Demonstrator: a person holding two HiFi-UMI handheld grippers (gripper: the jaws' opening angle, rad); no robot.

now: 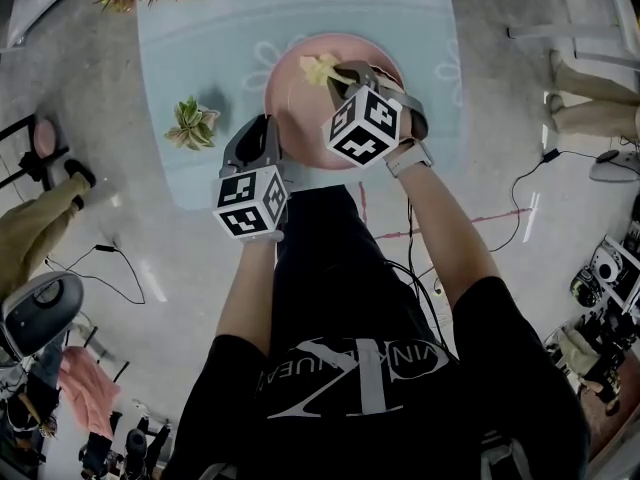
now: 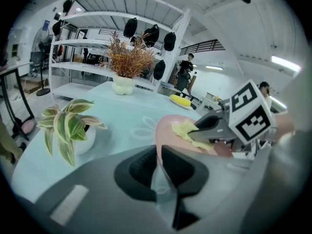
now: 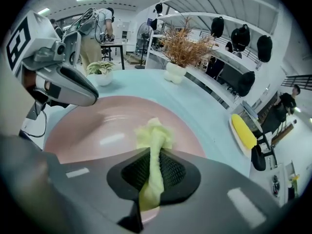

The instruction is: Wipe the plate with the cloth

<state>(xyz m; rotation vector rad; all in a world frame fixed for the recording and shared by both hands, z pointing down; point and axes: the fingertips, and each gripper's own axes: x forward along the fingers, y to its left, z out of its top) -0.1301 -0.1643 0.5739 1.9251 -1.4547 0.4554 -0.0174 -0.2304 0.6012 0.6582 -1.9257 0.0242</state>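
Bright ceiling striplights, strong fisheye bending, dark corners, near parts blurred
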